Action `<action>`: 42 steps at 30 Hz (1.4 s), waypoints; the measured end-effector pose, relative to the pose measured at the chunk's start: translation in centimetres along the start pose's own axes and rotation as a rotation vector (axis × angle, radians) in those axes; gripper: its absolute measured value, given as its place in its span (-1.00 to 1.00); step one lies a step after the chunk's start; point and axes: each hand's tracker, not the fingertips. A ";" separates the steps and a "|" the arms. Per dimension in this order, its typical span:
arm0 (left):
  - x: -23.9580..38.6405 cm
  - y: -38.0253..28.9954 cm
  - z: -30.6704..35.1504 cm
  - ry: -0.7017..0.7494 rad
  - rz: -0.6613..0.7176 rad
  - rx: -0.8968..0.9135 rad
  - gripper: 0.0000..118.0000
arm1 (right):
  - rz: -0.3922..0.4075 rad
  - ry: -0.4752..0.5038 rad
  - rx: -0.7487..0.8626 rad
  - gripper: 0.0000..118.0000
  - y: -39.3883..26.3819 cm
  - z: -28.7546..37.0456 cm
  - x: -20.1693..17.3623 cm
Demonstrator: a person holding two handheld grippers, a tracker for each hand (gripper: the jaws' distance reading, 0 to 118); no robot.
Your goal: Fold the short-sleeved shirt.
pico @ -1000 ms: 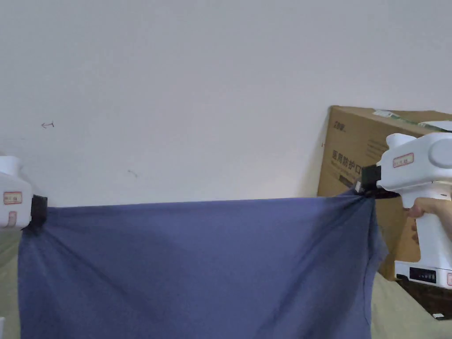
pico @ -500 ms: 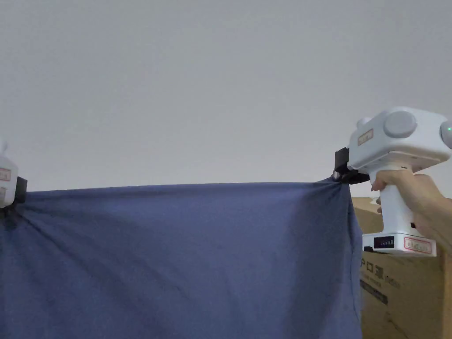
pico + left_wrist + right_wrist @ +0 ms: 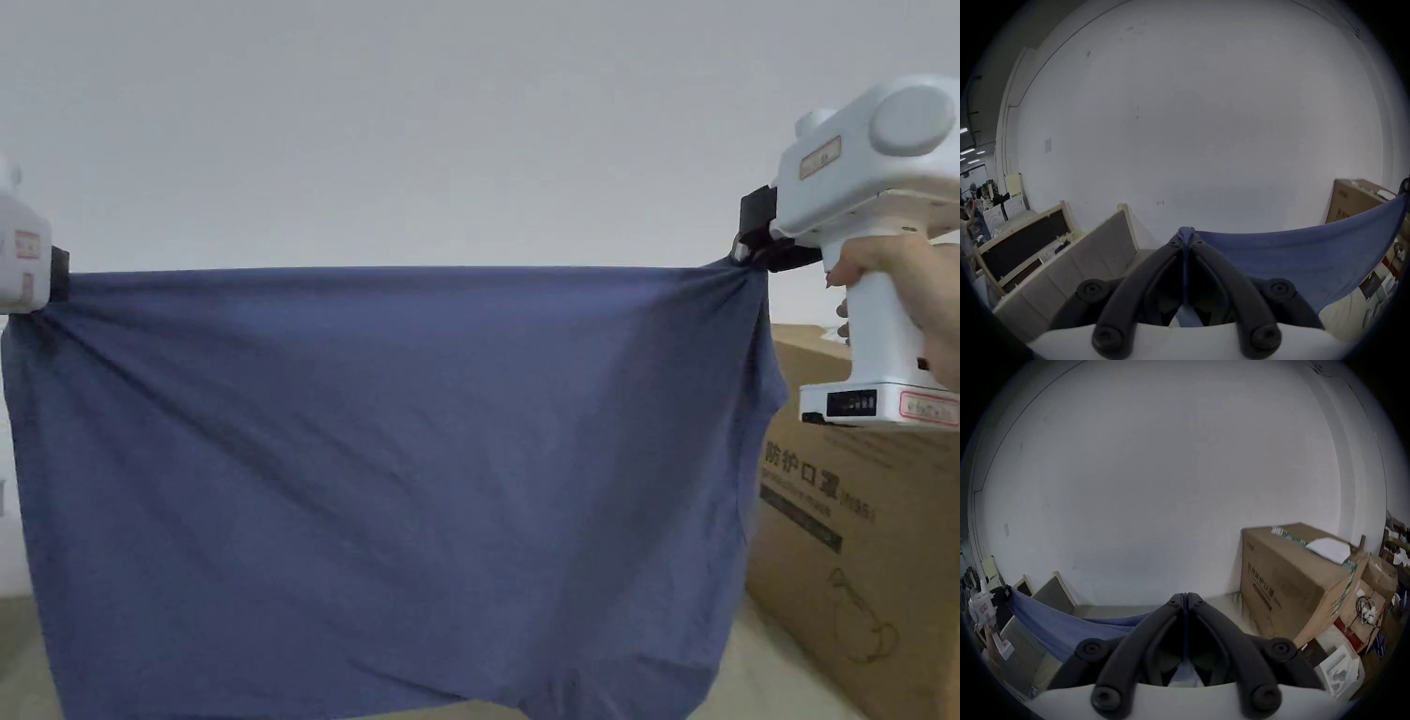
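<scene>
Blue cloth, the shirt point(image 3: 394, 469), hangs in the air in front of a white wall point(image 3: 422, 122), stretched flat between the two grippers. Its top edge runs taut and nearly level from one gripper to the other, and the rest drops as a wide sheet with slanting creases fanning from both pinched corners. The lower edge hangs loose, curving up a little near the middle.

At the sheet's upper left corner the left gripper point(image 3: 58, 274) has its jaws pressed together on the cloth. In the left gripper view point(image 3: 1186, 237) a small bunch of blue pokes out past the jaw tips, a strip of it runs down between the jaws, and the shirt spreads away to the right. At the upper right corner the right gripper point(image 3: 750, 248) is likewise pinched closed on the cloth, with the fabric gathered into tight folds at its jaws. In the right gripper view point(image 3: 1186, 595) the jaws meet with only a thin dark line between them, and the shirt stretches off to the left toward the other gripper point(image 3: 1006, 591). A hand point(image 3: 900, 291) wraps the right gripper's white handle.

Right of the shirt, behind its hanging side edge, stands a brown box point(image 3: 862, 553) on a pale surface point(image 3: 769, 675).
</scene>
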 end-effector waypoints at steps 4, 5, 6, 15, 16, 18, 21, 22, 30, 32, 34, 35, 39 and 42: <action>1.6 -7.5 -4.0 -0.001 -0.011 -0.114 -0.97 | 0.017 -0.025 -0.132 -0.98 -6.7 -5.7 0.9; 2.0 -9.9 -5.2 -0.010 -0.013 -0.167 -0.97 | 0.019 -0.026 -0.173 -0.98 -8.7 -7.2 1.1; 2.3 -12.2 -6.1 -0.017 0.004 -0.199 -0.97 | 0.014 -0.030 -0.215 -0.98 -10.8 -8.6 1.5; 5.4 -33.1 -10.2 -0.023 -0.001 -0.598 -0.98 | -0.009 -0.089 -0.599 -0.98 -30.7 -17.4 5.3; 5.5 -34.6 -9.9 -0.015 -0.005 -0.617 -0.98 | -0.029 -0.086 -0.617 -0.98 -32.3 -17.6 5.8; 5.7 -37.5 -9.1 -0.021 -0.021 -0.660 -0.98 | -0.018 -0.089 -0.681 -0.98 -35.1 -18.4 7.0; 5.3 -40.6 -7.3 -0.040 -0.024 -0.718 -0.98 | 0.006 -0.101 -0.717 -0.98 -38.5 -16.7 7.8; 5.2 -41.3 -6.2 -0.033 -0.037 -0.728 -0.98 | -0.014 -0.086 -0.726 -0.98 -39.4 -15.8 8.3; -0.8 -44.5 5.4 -0.087 0.039 -0.715 -0.98 | -0.116 -0.033 -0.734 -0.98 -44.7 -2.4 10.5; -2.0 -45.1 9.9 -0.091 -0.012 -0.689 -0.98 | -0.117 -0.007 -0.741 -0.98 -46.3 1.7 10.6; -3.1 -45.6 14.1 -0.103 -0.036 -0.685 -0.97 | -0.095 -0.010 -0.751 -0.98 -47.7 5.9 10.0; -3.7 -45.8 16.3 -0.101 -0.034 -0.683 -0.97 | -0.083 0.000 -0.755 -0.98 -48.5 7.8 9.9; -5.5 -47.0 24.0 -0.091 -0.023 -0.670 -0.97 | -0.074 -0.002 -0.776 -0.98 -51.9 15.1 9.9; -6.1 -48.8 28.1 -0.098 -0.068 -0.685 -0.97 | -0.053 -0.013 -0.803 -0.98 -54.7 19.8 10.0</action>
